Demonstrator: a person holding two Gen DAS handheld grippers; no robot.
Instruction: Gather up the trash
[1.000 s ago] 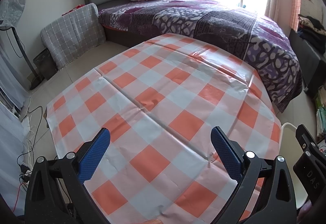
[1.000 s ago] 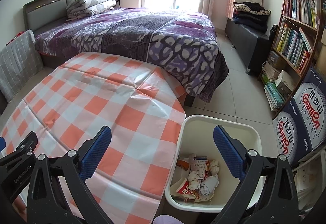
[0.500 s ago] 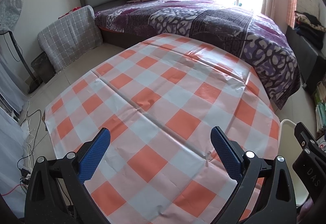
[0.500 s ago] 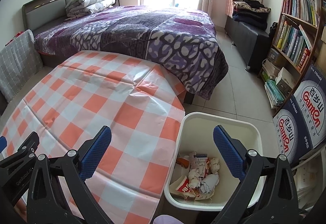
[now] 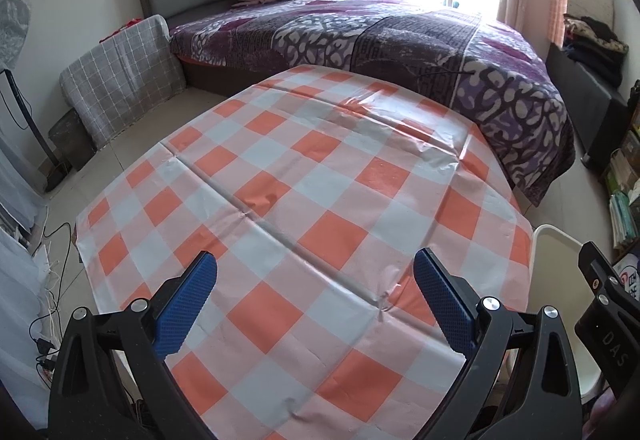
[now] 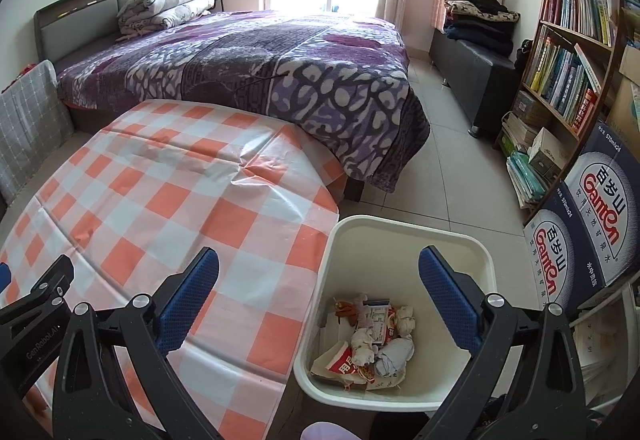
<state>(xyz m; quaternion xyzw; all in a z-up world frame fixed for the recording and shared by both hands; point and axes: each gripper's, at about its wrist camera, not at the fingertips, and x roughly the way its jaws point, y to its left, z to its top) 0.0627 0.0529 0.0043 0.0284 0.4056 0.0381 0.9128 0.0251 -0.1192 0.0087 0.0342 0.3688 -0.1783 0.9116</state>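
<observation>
Trash [image 6: 370,340] is lying in a heap at the bottom of the white bin [image 6: 404,232], which is standing on the tiled floor just beside the edge of the table; crumpled paper balls and printed wrappers are making up the pile. The right gripper [image 6: 318,294] is hovering above that edge, its blue-padded fingers [image 6: 450,298] spread wide and gripping nothing, one over the tablecloth and the other over the bin's opening. The left gripper [image 5: 314,298] is hanging over the orange-and-white checked tablecloth [image 5: 312,200], its jaws likewise gaping wide and holding nothing. The cloth is showing creases and fold lines. In the left wrist view a sliver of the bin's rim is peeking out past the table's right side. A bed [image 6: 256,64] with a purple patterned blanket is sitting beyond the table, and a bookshelf [image 6: 568,56] is standing against the wall to the right.
</observation>
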